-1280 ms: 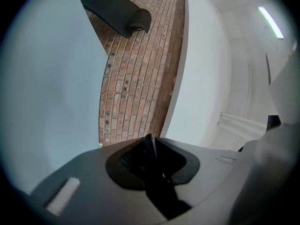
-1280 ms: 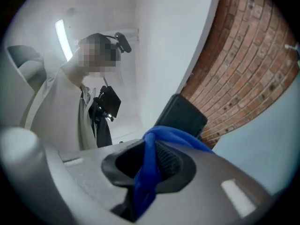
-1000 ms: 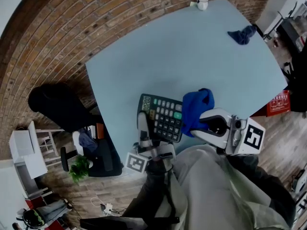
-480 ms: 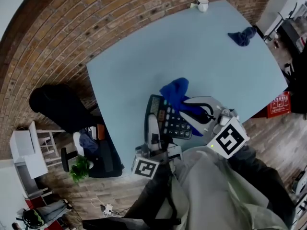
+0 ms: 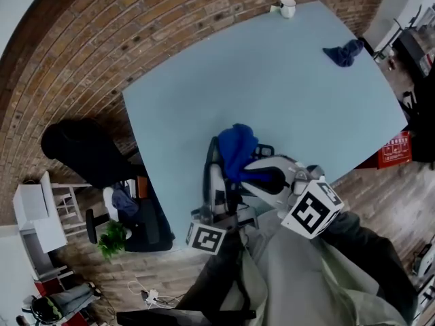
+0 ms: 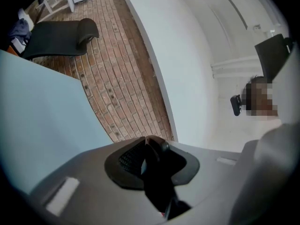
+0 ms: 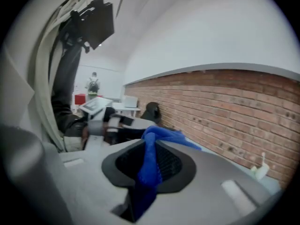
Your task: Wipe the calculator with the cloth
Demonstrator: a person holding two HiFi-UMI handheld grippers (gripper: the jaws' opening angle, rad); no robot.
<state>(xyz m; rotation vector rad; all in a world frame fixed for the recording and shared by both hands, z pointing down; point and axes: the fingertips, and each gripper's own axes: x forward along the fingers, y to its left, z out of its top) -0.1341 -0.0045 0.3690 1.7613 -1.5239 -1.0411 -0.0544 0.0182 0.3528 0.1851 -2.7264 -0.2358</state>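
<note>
Left claw (image 5: pixel 216 182) is clamped on the near end of the dark grey rectangular keypad calculator (image 5: pixel 212 153), holding it tilted up above the near edge of the pale blue desk (image 5: pixel 272 80). In the left gripper view the claw (image 6: pixel 152 149) pinches a thin dark slab, the calculator (image 6: pixel 158 177), seen edge-on between the jaws. Right claw (image 5: pixel 257 172) is closed on the bright blue crumpled cloth (image 5: pixel 238 148). The cloth lies bunched over the calculator's face and hides most of the keys. Only the left edge and a bit of the upper right corner of the calculator show in the head view. In the right gripper view the claw (image 7: pixel 147 163) has the cloth (image 7: pixel 159 135) squeezed between its pads, fabric spilling out in front and below. The two claws are just beside each other, right one crossing over from the right. A second, darker blue rag (image 5: pixel 343 51) sits well apart near the far right desk edge. A white mug (image 5: pixel 287 6) stands at the far edge. A black chair (image 5: pixel 81 151) stands on the brick-pattern floor (image 5: pixel 102 39) left of the desk.
</note>
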